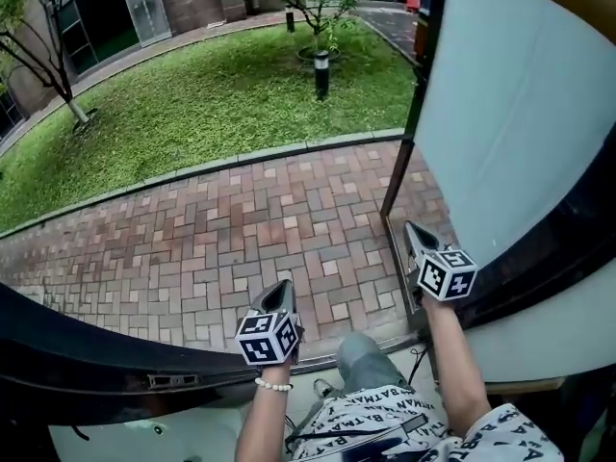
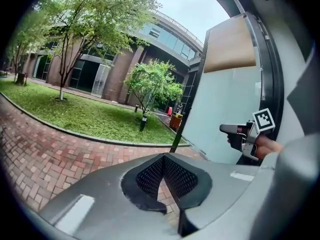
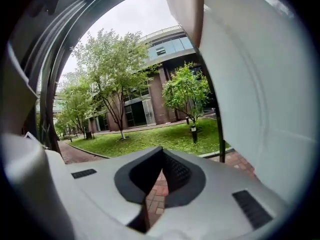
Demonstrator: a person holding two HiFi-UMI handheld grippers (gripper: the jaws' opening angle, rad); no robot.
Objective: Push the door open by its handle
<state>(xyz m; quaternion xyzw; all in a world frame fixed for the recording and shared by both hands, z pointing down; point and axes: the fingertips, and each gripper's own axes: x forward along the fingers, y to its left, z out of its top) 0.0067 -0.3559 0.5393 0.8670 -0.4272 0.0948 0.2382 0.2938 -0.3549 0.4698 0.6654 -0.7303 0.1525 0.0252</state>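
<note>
Standing open at the right edge of the head view, the pale frosted-glass door (image 1: 510, 114) in its dark frame is cut off at top and right. Its handle cannot be picked out for sure: a dark band crosses the door's lower part, but what it is I cannot tell.

The right gripper (image 1: 412, 229) reaches forward just beside the door's leading edge, low on the panel; no view makes clear whether it touches. Its fingers are pressed together on nothing. The right gripper view shows them pointing past the door toward the green lawn (image 3: 150, 141), with the panel filling that view's right side.

The left gripper (image 1: 282, 289) hangs well apart from the door, over the red brick paving (image 1: 241, 229), its fingers likewise pressed together and empty.

Only the left gripper view shows the door's tan upper panel (image 2: 230, 44), and the right gripper seen side-on against the frosted glass, held by a hand (image 2: 267, 146). Both forearms are cut off at the head view's bottom edge.
</note>
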